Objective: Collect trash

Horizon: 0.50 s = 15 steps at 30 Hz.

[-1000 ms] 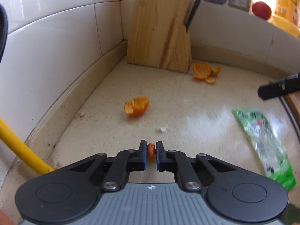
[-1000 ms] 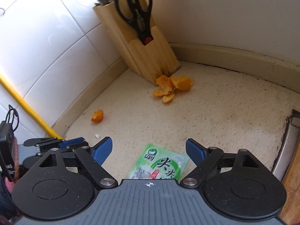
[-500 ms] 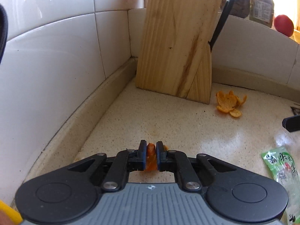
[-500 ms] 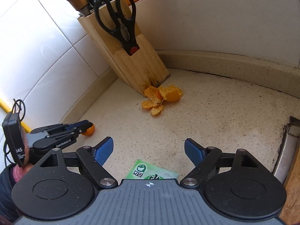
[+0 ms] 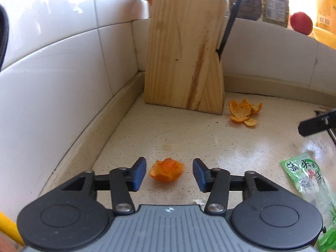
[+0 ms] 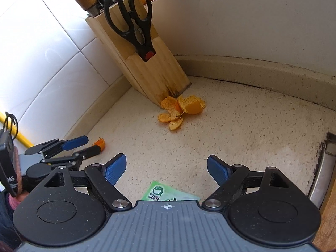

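A curled orange peel [image 5: 167, 170] lies on the speckled counter between the blue fingers of my left gripper [image 5: 169, 166], which stands open around it without touching it. In the right wrist view the same left gripper [image 6: 89, 145] sits low at the left with that peel [image 6: 100, 143] at its tips. A pile of orange peel [image 5: 243, 111] [image 6: 180, 110] rests at the foot of the knife block. My right gripper [image 6: 167, 166] is open and holds nothing, hovering over one end of a green snack packet [image 6: 168, 194] [image 5: 308, 178].
A wooden knife block [image 5: 184, 63] [image 6: 147, 67] with black scissors [image 6: 134, 21] stands in the tiled corner. Jars and a red fruit [image 5: 301, 22] sit on the ledge behind. A metal sink rim [image 6: 321, 172] borders the right. A yellow pipe [image 5: 8, 226] runs at the left.
My left gripper, shut on a small orange bit, moved forward toward the knife block and has opened around the peel. The right gripper edged forward over the packet.
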Each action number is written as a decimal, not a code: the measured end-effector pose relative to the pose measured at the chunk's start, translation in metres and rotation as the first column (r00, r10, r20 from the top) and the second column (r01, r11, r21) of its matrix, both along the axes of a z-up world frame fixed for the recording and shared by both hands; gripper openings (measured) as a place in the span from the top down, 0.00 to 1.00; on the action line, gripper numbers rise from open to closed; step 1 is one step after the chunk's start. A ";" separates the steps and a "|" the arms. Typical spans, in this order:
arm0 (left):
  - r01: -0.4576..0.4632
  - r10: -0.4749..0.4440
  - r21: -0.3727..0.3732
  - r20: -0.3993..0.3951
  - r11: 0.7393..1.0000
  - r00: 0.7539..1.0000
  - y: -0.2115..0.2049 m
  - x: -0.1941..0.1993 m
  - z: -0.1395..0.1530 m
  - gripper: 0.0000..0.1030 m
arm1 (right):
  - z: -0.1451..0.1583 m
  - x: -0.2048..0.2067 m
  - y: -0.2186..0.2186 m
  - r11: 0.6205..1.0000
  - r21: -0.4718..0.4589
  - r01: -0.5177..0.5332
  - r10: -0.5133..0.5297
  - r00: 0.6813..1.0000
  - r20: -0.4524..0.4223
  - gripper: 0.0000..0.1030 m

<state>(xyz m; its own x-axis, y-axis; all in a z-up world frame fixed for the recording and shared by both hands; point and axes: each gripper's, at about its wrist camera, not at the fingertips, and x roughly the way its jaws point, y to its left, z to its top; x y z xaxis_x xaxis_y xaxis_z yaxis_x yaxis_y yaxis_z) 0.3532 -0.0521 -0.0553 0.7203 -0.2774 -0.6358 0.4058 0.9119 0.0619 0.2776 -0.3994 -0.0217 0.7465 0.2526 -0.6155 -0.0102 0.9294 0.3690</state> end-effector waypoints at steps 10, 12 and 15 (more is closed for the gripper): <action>-0.013 0.013 -0.005 -0.020 1.000 1.000 -0.009 0.012 -0.016 0.54 | 0.004 0.046 -0.008 0.992 -0.127 0.009 -0.004 0.999 0.044 0.10; -0.017 0.016 -0.010 -0.024 1.000 1.000 -0.009 0.013 -0.017 0.53 | 0.002 0.058 -0.007 0.989 -0.147 0.009 -0.003 0.999 0.046 0.10; -0.021 0.020 -0.022 -0.023 1.000 1.000 -0.009 0.013 -0.018 0.53 | -0.002 0.074 0.001 0.979 -0.202 -0.009 0.019 0.999 0.049 0.10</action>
